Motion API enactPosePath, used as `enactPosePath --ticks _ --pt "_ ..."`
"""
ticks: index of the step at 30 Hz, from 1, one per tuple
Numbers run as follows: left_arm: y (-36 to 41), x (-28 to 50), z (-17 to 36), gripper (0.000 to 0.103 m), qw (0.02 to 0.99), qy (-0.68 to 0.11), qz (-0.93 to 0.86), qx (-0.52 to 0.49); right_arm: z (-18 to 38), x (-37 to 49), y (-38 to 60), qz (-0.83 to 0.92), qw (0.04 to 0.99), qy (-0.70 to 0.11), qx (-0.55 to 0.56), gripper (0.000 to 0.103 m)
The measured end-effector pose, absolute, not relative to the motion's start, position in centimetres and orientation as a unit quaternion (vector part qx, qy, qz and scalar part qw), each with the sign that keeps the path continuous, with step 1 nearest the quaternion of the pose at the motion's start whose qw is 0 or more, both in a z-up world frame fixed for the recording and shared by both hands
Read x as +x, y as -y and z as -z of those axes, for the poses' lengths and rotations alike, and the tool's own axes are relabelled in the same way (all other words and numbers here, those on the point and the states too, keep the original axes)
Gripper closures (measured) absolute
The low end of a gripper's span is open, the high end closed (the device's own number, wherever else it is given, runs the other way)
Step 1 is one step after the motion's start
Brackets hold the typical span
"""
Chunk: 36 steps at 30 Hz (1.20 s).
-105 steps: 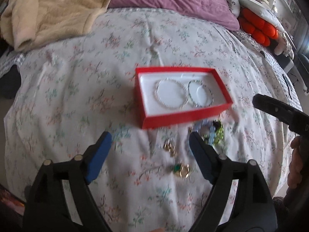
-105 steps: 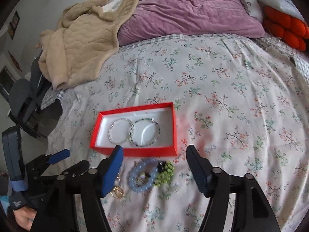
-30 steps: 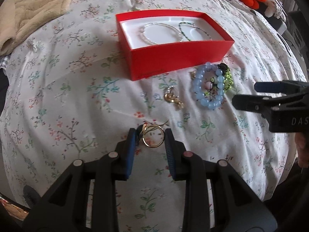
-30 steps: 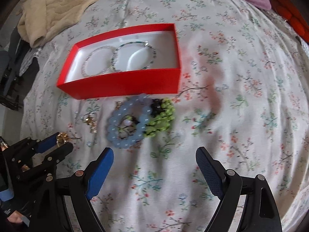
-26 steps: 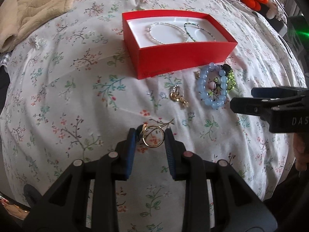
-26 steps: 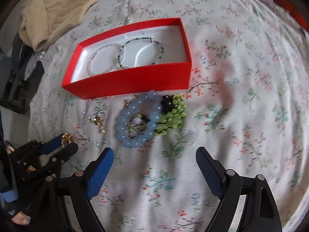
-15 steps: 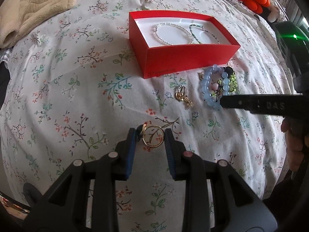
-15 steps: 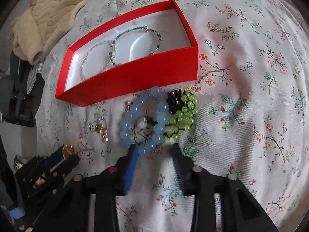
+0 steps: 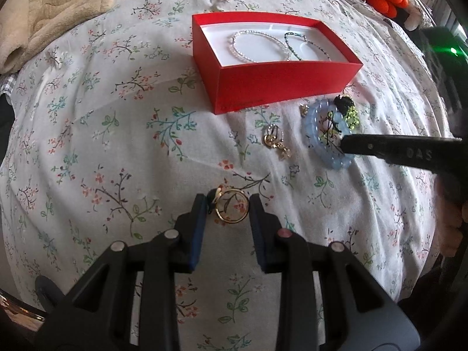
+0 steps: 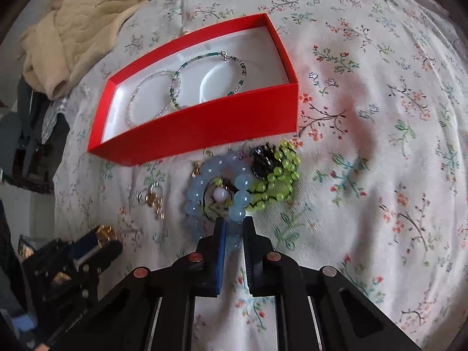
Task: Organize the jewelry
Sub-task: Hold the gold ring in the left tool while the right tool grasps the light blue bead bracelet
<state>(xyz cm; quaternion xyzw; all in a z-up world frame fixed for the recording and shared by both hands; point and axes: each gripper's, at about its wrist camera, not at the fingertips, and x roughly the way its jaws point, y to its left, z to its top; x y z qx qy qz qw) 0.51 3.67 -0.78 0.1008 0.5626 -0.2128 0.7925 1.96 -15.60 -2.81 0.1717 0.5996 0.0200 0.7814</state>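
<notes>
Red box [image 9: 280, 83] sits open on the floral bedspread [image 9: 117, 134]; all places below are taken from it. Inside on the white lining: a clear-bead bracelet [image 9: 257, 45] toward the left end, a green-bead bracelet [image 9: 305, 46] just beside it, the two loops touching or overlapping.

Left gripper [image 9: 229, 209], well in front of the box's near wall: fingers narrowed onto a gold ring [image 9: 231, 210], pinching it from both sides. Whether the ring is lifted clear of the cloth cannot be told from this angle.

Right gripper [image 10: 234, 234], in front of the box's right end: fingers drawn close together on the near edge of the blue bead bracelet [image 10: 218, 187], beads caught between the pads. A lime-green bead bracelet [image 10: 278, 175] lies touching the blue one, close under the box's near wall.

Small gold earrings [image 9: 275, 142] lie on the cloth in front of the box, between the ring and the blue bracelet. Beige blanket [image 10: 79, 26] is bunched beyond the box's left end.
</notes>
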Motion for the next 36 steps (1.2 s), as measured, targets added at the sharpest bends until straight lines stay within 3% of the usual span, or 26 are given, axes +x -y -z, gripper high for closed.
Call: enactPosePath --ticks 18,23,25,27,33,35,36 --pt "-2.4 -0.3 1.0 0.071 0.79 -0.561 0.22 0.115 1.8 -1.1 19.7 0.024 0.794 -0.599 0.1 0.091" --pt "-2.2 -0.2 0.9 0.071 0.79 -0.56 0.221 0.115 1.5 -1.5 21.1 0.018 0.793 -0.594 0.134 0.076" --pt "-2.1 -0.2 1.0 0.071 0.79 -0.56 0.221 0.116 1.2 -1.6 21.6 0.015 0.793 -0.591 0.148 0.052" --pt "-2.0 -0.2 1.0 0.071 0.79 -0.56 0.221 0.116 1.0 -1.8 21.7 0.02 0.797 -0.585 0.148 0.047" --pt "-1.7 -0.2 1.3 0.071 0.79 -0.559 0.221 0.12 2.8 -1.6 19.9 0.018 0.783 -0.613 0.104 0.05" --pt "-1.6 -0.2 1.4 0.071 0.79 -0.56 0.22 0.12 3.1 -1.7 19.3 0.027 0.787 -0.612 0.071 0.062" --pt "-1.6 -0.2 1.4 0.071 0.79 -0.559 0.22 0.119 3.0 -1.7 19.3 0.03 0.789 -0.61 0.061 0.083"
